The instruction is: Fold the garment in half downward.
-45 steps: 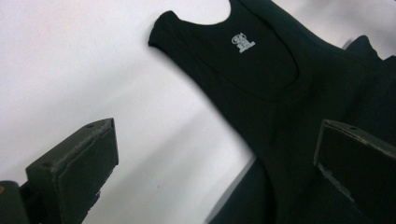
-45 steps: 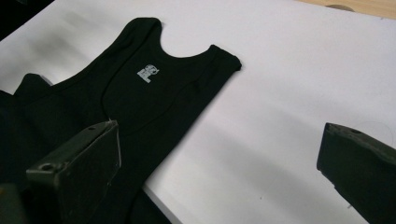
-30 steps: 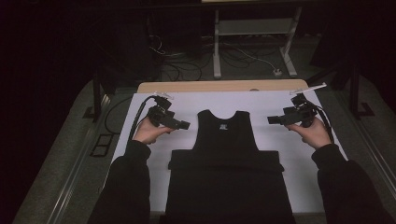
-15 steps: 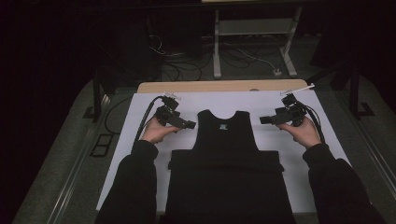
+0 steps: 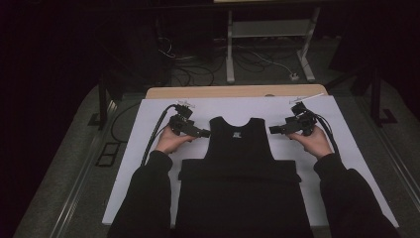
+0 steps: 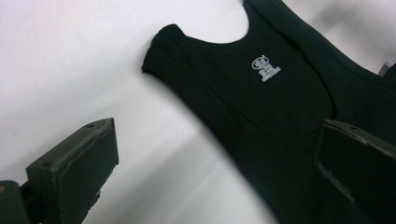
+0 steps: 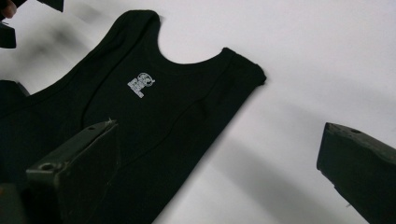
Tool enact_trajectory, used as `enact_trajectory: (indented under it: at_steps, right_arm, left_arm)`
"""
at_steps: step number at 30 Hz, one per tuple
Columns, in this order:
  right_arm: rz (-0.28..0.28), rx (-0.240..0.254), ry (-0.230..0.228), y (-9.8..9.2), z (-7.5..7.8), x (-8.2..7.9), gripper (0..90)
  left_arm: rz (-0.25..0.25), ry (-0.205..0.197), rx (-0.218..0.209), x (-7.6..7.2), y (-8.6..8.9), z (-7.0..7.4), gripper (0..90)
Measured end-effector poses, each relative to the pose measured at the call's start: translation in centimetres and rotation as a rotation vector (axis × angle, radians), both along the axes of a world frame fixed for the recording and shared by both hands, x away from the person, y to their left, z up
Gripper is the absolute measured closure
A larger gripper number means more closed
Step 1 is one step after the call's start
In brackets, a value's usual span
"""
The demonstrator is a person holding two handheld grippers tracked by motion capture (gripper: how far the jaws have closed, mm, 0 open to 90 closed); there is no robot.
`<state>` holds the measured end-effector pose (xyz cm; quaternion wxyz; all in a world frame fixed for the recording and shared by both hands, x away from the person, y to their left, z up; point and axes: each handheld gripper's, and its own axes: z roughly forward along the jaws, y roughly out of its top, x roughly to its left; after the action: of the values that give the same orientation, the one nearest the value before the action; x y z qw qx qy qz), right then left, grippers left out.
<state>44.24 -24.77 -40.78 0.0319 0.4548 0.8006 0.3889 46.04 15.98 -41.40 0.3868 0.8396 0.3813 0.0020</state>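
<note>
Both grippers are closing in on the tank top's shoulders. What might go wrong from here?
Both the left gripper and right gripper are open beside the black tank top, not on it. The straps lie flat on the white sheet, so jaws may slide over them, pinch one layer only, or grab unevenly and skew it.

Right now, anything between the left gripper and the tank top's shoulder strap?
Nothing: in the left gripper view, bare white sheet lies between the open left gripper and the black tank top strap.
</note>
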Motion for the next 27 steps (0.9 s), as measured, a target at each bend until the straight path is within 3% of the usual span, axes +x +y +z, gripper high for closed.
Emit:
enact_trajectory:
  at_steps: [11,20,27]
  right_arm:
    - [0.011,-0.021,0.020,0.7,-1.0,0.2,0.0]
    - [0.027,-0.040,0.037,1.7,-2.1,0.3,0.0]
    - [0.045,-0.056,0.047,2.5,-2.8,0.3,0.0]
  left_arm:
    - [-0.026,0.022,0.038,0.0,-0.7,-1.2,0.0]
    - [-0.040,0.044,0.039,-0.1,-1.7,-2.2,0.0]
    - [-0.061,0.038,0.044,-0.2,-2.2,-2.5,0.0]
